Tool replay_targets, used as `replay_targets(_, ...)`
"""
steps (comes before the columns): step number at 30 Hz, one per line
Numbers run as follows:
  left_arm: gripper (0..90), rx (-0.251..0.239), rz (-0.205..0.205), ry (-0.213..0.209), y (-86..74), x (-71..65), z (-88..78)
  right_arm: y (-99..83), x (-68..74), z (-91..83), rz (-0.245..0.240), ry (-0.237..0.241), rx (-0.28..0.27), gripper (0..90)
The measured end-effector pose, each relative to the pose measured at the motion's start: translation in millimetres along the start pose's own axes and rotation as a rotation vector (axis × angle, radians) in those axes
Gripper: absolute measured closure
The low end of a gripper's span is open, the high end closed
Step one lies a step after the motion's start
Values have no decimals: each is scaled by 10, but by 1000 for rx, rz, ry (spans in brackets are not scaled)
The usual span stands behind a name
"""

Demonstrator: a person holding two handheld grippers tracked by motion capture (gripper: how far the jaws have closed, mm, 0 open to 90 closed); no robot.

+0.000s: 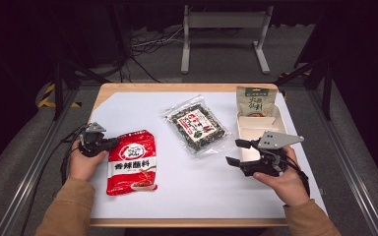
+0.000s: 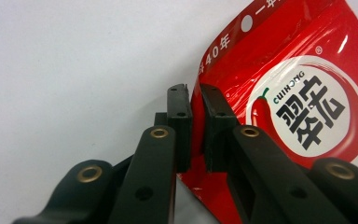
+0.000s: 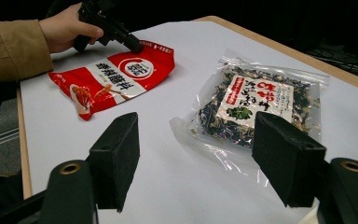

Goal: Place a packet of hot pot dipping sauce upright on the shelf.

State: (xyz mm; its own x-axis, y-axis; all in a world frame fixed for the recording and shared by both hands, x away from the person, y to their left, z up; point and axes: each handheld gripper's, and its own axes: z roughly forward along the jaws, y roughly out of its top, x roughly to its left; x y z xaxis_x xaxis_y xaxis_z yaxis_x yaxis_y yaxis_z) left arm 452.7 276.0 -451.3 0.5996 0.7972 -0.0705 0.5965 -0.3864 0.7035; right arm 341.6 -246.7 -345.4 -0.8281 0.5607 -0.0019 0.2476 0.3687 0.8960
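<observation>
A red seasoning bag [image 1: 132,162] lies flat at the left of the white table. My left gripper [image 1: 113,143] comes in from its left, and the jaws pinch the bag's upper left edge. In the left gripper view the red bag [image 2: 284,70] has its edge caught between the two pads, with my left gripper [image 2: 196,109] shut on it. My right gripper [image 1: 237,152] hovers at the right with its jaws wide and nothing between them. The right gripper view looks past my right gripper [image 3: 196,140] to the red bag [image 3: 112,79] and the left gripper [image 3: 133,45] on its corner.
A clear bag of dark dried greens [image 1: 197,125] lies mid-table, also in the right gripper view [image 3: 256,100]. A green pouch [image 1: 256,102] leans at the back right above a white tray [image 1: 250,140]. The table's wooden edge [image 1: 187,222] runs along the front.
</observation>
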Motion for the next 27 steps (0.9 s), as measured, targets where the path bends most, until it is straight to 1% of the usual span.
replay_targets(1,846,1,13,8,8,-2,-4,0,0,-2,-1,-1,-1,328)
replay_targets(2,854,-2,14,15,15,-10,-7,-1,-1,-4,-2,-3,-4,332)
replay_targets(5,868,-7,8,15,31,-13,-48,-5,-7,-12,-12,-4,-12,359)
replay_targets(9,875,-36,-7,10,55,-24,-126,-6,-5,-12,-30,-4,-27,406)
replay_targets(10,877,-37,-1,13,65,-25,-147,-5,-2,-11,-34,-7,-30,420)
replay_targets(13,880,-57,-7,2,90,-32,-217,1,11,-14,-34,-4,-35,467)
replay_targets(15,883,-69,-7,-9,108,-37,-271,5,14,-21,-35,-2,-38,475)
replay_targets(17,884,-72,7,-16,136,-46,-333,7,13,-24,-19,10,-38,484)
replay_targets(19,887,-84,3,-28,165,-72,-397,8,16,-20,-24,12,-33,490)
replay_targets(22,889,-105,24,-40,223,-116,-510,10,18,-12,-29,13,-28,493)
replay_targets(27,891,-144,40,-66,316,-210,-701,22,17,-25,-30,17,-32,493)
